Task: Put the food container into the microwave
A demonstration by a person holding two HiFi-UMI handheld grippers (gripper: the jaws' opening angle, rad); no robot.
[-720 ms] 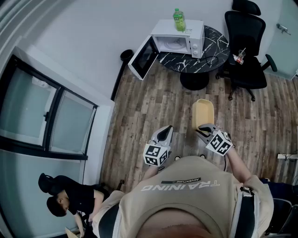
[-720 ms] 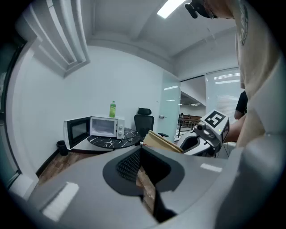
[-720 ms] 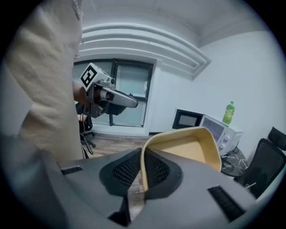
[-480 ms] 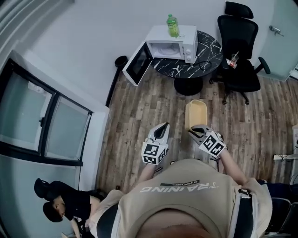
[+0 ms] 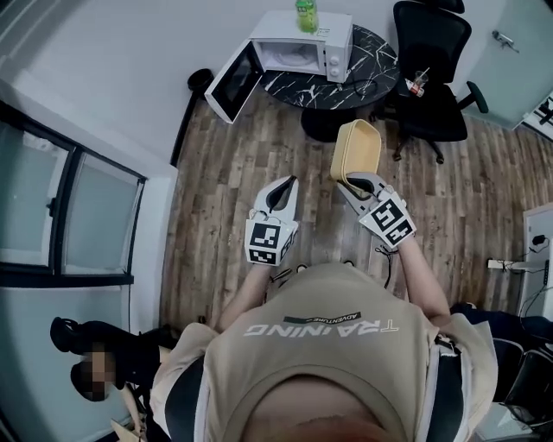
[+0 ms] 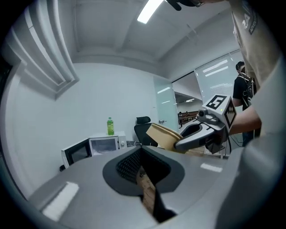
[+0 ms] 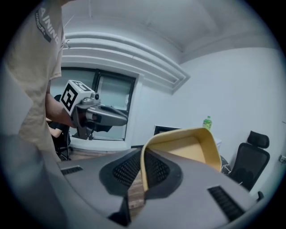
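Nearer the microwave (image 5: 302, 45) than before, right gripper (image 5: 352, 179) clamping food container (image 5: 356, 148)

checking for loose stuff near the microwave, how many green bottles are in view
1. The green bottle stands upright on top of the microwave, which sits on the round black table. Others could be outside these views.

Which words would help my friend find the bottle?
Look for the round black table beside the black chair. A white microwave with its door open sits on it, and the bottle stands on the microwave's top. It is the only bright green thing there.
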